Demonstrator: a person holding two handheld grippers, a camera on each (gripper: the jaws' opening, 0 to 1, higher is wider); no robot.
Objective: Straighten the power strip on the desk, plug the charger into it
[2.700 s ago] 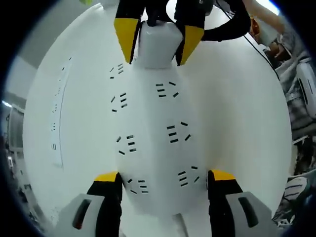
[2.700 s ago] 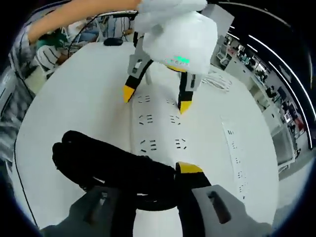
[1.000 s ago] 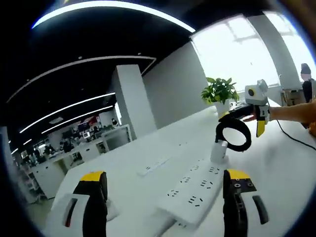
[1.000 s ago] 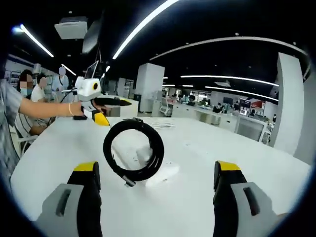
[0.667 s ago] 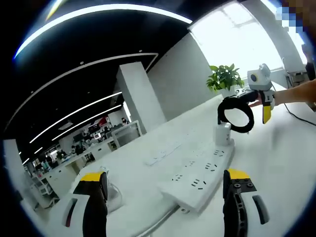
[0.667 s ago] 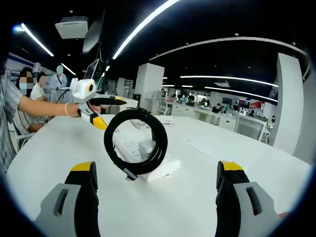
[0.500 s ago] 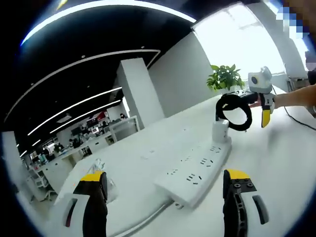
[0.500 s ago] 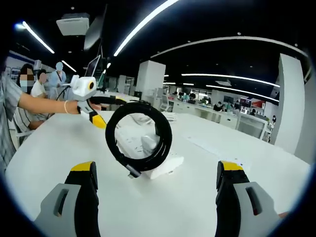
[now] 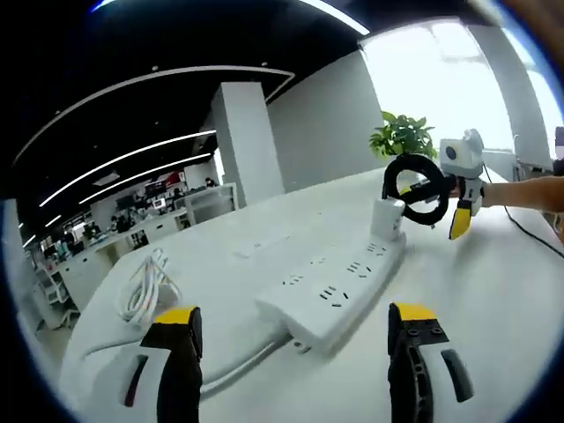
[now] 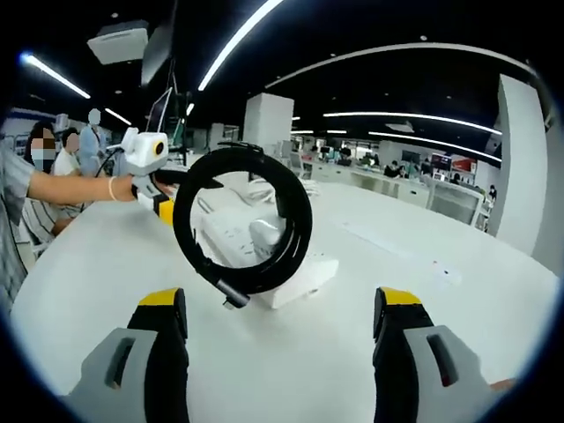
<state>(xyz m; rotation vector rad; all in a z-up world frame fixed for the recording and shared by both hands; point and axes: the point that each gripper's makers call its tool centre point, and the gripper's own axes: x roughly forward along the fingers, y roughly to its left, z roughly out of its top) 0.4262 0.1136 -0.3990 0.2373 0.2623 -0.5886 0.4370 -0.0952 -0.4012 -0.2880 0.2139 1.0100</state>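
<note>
Power strip (image 9: 339,286) lies flat on the white surface (image 9: 493,308), centre of the left gripper view; charger (image 9: 386,218) stands plugged in at its far end, upper right, w/ its black cable coil (image 9: 412,189) looped above. In the right gripper view the same coil (image 10: 242,220) fills the centre, strip (image 10: 282,273) behind it.

Left tool (image 9: 291,370) hangs w/ jaws spread wide, nothing between; right tool (image 10: 273,352) likewise wide apart and empty.

Judgement: plugging looks done (strip seems straight enough). Next move needs only pulling both tools clear w/o snagging the coil.
</note>
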